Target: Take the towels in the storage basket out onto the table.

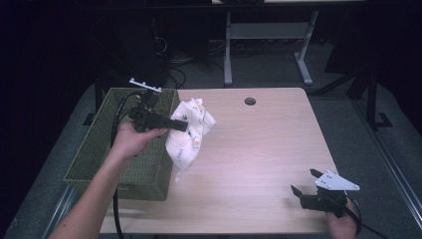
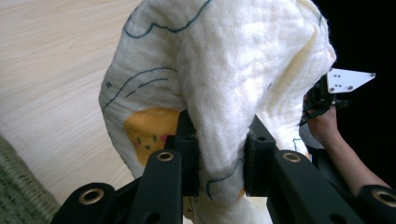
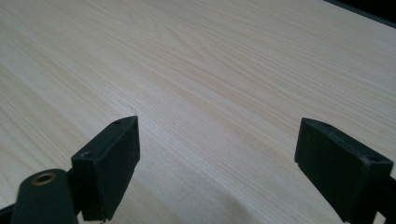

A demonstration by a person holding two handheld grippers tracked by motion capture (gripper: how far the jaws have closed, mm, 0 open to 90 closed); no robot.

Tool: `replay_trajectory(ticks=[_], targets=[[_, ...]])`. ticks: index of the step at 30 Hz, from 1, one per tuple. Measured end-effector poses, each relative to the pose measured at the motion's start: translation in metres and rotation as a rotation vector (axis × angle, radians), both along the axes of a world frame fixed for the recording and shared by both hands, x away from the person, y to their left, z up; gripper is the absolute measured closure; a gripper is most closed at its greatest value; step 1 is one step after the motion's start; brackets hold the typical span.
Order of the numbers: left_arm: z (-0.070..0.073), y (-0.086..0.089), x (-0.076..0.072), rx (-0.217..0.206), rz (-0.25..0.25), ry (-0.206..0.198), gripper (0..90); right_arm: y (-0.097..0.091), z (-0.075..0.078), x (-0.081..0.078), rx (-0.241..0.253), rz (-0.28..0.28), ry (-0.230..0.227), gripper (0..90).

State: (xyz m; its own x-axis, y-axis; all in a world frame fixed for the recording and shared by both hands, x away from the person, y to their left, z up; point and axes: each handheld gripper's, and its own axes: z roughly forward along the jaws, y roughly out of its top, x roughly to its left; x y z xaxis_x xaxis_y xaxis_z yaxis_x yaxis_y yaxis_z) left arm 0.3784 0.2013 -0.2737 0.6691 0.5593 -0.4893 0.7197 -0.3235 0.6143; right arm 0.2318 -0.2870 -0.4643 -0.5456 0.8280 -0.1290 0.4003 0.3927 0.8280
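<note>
The left gripper (image 1: 176,124) pinched a printed white cloth (image 1: 191,130) above the worktop's (image 1: 259,149) left edge, beside a green basket (image 1: 99,144); right gripper (image 1: 304,181) gaped empty. The bunched fold could slip free.

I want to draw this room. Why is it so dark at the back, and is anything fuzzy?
High view: light falls on the table, the floor behind stays dim. Left gripper view: the cloth glows bright, slightly soft. Right gripper view: the right tongs cast a faint shadow on the wood.
</note>
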Motion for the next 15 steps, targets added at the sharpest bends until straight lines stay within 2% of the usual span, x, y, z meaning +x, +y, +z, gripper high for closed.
replay_trajectory(ticks=[6, 15], targets=[[-0.004, -0.013, 0.002, 0.015, -0.018, 0.003, 72.0, 0.000, 0.000, 0.000, 0.000, -0.001, 0.000, 13.7], [-0.016, -0.031, 0.005, 0.017, -0.038, 0.022, 72.0, -0.002, 0.001, -0.001, 0.000, -0.001, -0.002, 13.7]])
